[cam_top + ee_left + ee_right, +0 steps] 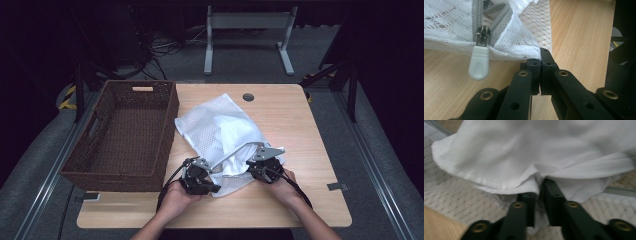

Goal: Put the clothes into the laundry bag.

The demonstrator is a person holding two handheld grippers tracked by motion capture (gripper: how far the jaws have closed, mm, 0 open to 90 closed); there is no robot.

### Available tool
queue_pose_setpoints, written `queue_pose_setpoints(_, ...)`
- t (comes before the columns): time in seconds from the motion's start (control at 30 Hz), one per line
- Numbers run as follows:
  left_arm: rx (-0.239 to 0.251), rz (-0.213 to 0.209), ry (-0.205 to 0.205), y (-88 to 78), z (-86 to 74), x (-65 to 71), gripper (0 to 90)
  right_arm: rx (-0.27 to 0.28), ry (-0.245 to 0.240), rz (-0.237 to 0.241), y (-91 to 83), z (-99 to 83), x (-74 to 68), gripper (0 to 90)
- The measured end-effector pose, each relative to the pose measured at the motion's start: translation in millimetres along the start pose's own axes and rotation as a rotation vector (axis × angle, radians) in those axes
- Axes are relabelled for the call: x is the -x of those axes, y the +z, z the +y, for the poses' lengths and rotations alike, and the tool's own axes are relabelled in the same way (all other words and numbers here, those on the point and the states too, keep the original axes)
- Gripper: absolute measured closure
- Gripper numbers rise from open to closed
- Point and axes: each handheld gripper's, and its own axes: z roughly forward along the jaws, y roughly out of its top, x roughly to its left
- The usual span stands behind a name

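The right gripper [539, 185] jaws pinch the soft white cloth [544, 152] poking near-right from the white mesh zip bag [210, 125]; the left gripper [541, 55] jaws pinch the bag's near-left edge.

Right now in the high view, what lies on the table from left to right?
Wicker basket → left gripper pinching the mesh laundry bag at its near edge → right gripper closed on the white cloth at the bag's mouth → bare tabletop.
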Motion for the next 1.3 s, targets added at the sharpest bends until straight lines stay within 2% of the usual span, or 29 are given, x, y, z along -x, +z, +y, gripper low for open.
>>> queue_pose_setpoints(0.03,0.000,-0.001,0.000,0.1,0.1,0.0,88.5,-0.007,-0.012,0.010,2.1,1.0,-2.3,88.4)
queue_pose_setpoints(0.1,-0.002,-0.008,0.001,0.8,0.1,0.0,88.5,0.015,0.001,0.053,3.9,4.4,-6.2,88.9)
queue_pose_setpoints(0.23,-0.008,-0.014,0.007,2.3,0.6,1.3,88.5,0.053,0.016,0.085,10.9,14.6,-11.4,89.0)
queue_pose_setpoints(0.47,-0.018,-0.015,0.016,2.9,0.3,2.3,88.5,0.057,0.007,0.037,37.3,29.9,-13.5,89.1)
queue_pose_setpoints(0.53,-0.022,-0.024,0.013,3.6,0.1,2.4,88.4,0.061,0.011,0.028,42.2,33.6,-11.5,89.1)
queue_pose_setpoints(0.7,-0.020,-0.013,0.010,1.8,-0.3,2.5,87.9,0.066,0.012,0.002,48.2,38.1,-9.4,88.7)
queue_pose_setpoints(0.73,-0.013,-0.010,0.010,-1.5,-0.5,3.0,87.9,0.064,0.007,0.006,46.5,38.0,-9.8,87.3)
queue_pose_setpoints(0.83,0.000,0.003,0.004,-7.3,-1.6,2.0,87.1,0.065,0.008,0.047,36.3,37.6,-8.7,73.4)
queue_pose_setpoints(0.9,-0.001,0.014,-0.005,-8.9,-2.2,1.5,81.0,0.062,0.009,0.057,31.3,37.1,-7.9,70.0)
queue_pose_setpoints(0.93,0.002,0.036,-0.015,-11.3,-3.1,1.3,74.6,0.066,-0.004,0.081,17.7,33.4,-5.5,62.6)
queue_pose_setpoints(0.97,0.005,0.074,-0.025,-17.3,-4.7,2.3,70.1,0.066,-0.003,0.083,11.2,31.0,-3.6,62.1)
queue_pose_setpoints(1.0,0.005,0.092,-0.028,-20.5,-5.1,3.0,66.5,0.071,-0.003,0.080,4.8,28.2,-1.2,62.9)
queue_pose_setpoints(1.03,0.005,0.092,-0.028,-20.5,-5.1,3.0,65.0,0.076,0.000,0.078,0.0,25.9,0.8,63.8)
queue_pose_setpoints(1.1,0.013,0.165,-0.040,-37.3,-8.0,7.4,62.7,0.077,0.015,0.078,-9.6,19.7,6.0,64.2)
queue_pose_setpoints(1.13,0.019,0.188,-0.032,-43.5,-8.9,9.8,62.5,0.074,0.019,0.078,-12.5,16.8,7.7,63.9)
queue_pose_setpoints(1.17,0.039,0.193,-0.031,-48.9,-9.5,12.9,62.9,0.069,0.021,0.083,-14.1,14.5,8.8,62.7)
queue_pose_setpoints(1.23,0.054,0.179,-0.028,-53.1,-9.2,15.7,73.7,0.062,0.020,0.087,-14.7,12.9,9.1,61.2)
queue_pose_setpoints(1.27,0.077,0.147,-0.008,-52.4,-5.7,20.6,78.6,0.046,0.011,0.099,-12.3,11.5,7.9,54.6)
queue_pose_setpoints(1.3,0.079,0.135,0.000,-47.0,-2.7,23.3,82.1,0.044,0.004,0.099,-10.9,11.5,7.0,52.8)
